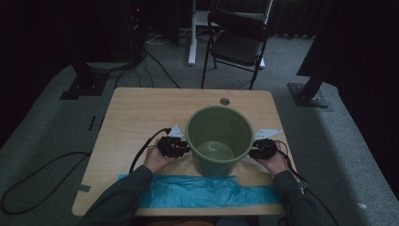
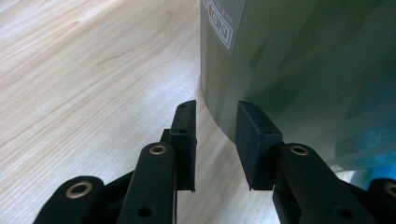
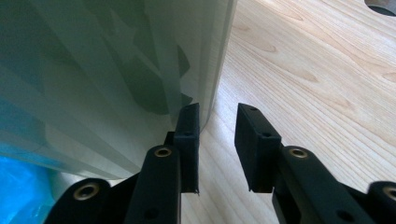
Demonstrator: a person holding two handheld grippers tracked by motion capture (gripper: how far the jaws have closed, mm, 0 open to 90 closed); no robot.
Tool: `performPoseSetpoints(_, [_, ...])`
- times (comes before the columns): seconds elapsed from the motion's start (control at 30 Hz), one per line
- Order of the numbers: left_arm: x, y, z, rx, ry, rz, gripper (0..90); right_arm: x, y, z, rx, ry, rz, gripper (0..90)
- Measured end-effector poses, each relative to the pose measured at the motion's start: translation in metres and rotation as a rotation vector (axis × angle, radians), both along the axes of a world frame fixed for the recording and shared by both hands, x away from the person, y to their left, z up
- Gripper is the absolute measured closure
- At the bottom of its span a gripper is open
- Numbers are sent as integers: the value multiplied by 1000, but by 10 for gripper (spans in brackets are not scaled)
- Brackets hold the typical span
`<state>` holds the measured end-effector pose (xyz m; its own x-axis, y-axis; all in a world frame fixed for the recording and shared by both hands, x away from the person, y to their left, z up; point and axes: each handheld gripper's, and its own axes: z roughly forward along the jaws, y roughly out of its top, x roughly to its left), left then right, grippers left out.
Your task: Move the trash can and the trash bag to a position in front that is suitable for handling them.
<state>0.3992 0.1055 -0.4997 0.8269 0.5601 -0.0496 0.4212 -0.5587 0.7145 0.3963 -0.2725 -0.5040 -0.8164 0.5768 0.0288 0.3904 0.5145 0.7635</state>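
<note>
A green plastic bucket (image 1: 211, 165) stands upright and empty near the middle of the wooden table (image 1: 141, 110). My left gripper (image 1: 186, 149) sits low at the bucket's left side and my right gripper (image 1: 252, 151) at its right side, each held in a hand. In the left gripper view the jaws (image 2: 216, 109) stand apart over bare wood, the right-hand jaw close against the bucket's wall (image 2: 299, 70). In the right gripper view the jaws (image 3: 218, 112) are also apart, the left-hand one beside the wall (image 3: 102, 70). Nothing lies between either pair.
A blue plastic bag (image 1: 202, 190) lies flat along the table's front edge, just in front of the bucket. A round cable hole (image 1: 224, 101) sits at the table's far edge. A black folding chair (image 1: 237, 40) stands on the carpet beyond. Cables trail off to the left.
</note>
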Motion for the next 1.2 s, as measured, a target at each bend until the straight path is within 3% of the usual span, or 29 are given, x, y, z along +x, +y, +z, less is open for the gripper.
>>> performPoseSetpoints(0.1, [-1, 2, 3, -6, 3, -7, 646, -1, -2, 1, 7, -6, -4, 677])
performPoseSetpoints(0.13, [-4, 6, 5, -5, 20, -29, 646, -2, -3, 1, 11, -6, -7, 669])
performPoseSetpoints(0.3, [-17, 16, 8, 23, 31, -95, 605, -1, -9, -1, 2, 0, -24, 650])
performPoseSetpoints(0.37, [-17, 16, 8, 23, 31, -95, 596, -1, -9, -1, 6, 0, -26, 650])
performPoseSetpoints(0.4, [-24, 21, 7, 29, 53, -141, 575, -1, -10, -1, 5, -1, -29, 640])
performPoseSetpoints(0.57, [-38, 24, 4, 35, 73, -189, 550, -1, -10, -1, 2, -1, -26, 623])
performPoseSetpoints(0.6, [-44, 23, 0, 47, 87, -222, 544, -1, -9, -2, -2, 0, -23, 621])
performPoseSetpoints(0.67, [-47, 20, -3, 62, 92, -236, 530, 0, -9, -2, -6, 2, -20, 619])
performPoseSetpoints(0.7, [-51, 15, -8, 89, 108, -270, 527, 0, -8, -2, -7, 2, -19, 617])
performPoseSetpoints(0.77, [-53, 11, -13, 120, 136, -286, 512, 0, -7, -2, -6, -1, -16, 615])
performPoseSetpoints(0.83, [-52, 9, -16, 127, 180, -299, 500, 0, -7, -2, -6, 1, -14, 612])
performPoseSetpoints(1.1, [-56, 11, -17, 133, 174, -352, 479, 0, -8, -3, -9, 4, -14, 606])
performPoseSetpoints(1.2, [-58, 12, -18, 147, 167, -344, 471, 0, -8, -3, -9, 4, -13, 603])
